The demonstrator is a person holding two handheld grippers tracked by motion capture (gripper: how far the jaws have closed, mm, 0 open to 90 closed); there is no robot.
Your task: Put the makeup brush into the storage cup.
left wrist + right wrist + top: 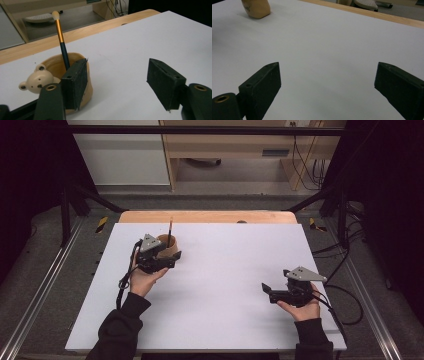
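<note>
One brush (60,32) is standing tilted in the bear-faced cup (53,75), left of centre in the high view. Left gripper (172,258) is gaping beside it, right gripper (266,289) gaping over bare table (225,270). Judging brush light, stiff, slim; pinching mid-handle.

No readable text, label, brand, number or sign appeared in any of the views. The cup (53,75) at the far left of the table carried a small bear face, not lettering, and the brush (61,37) standing in it bore no print.
</note>
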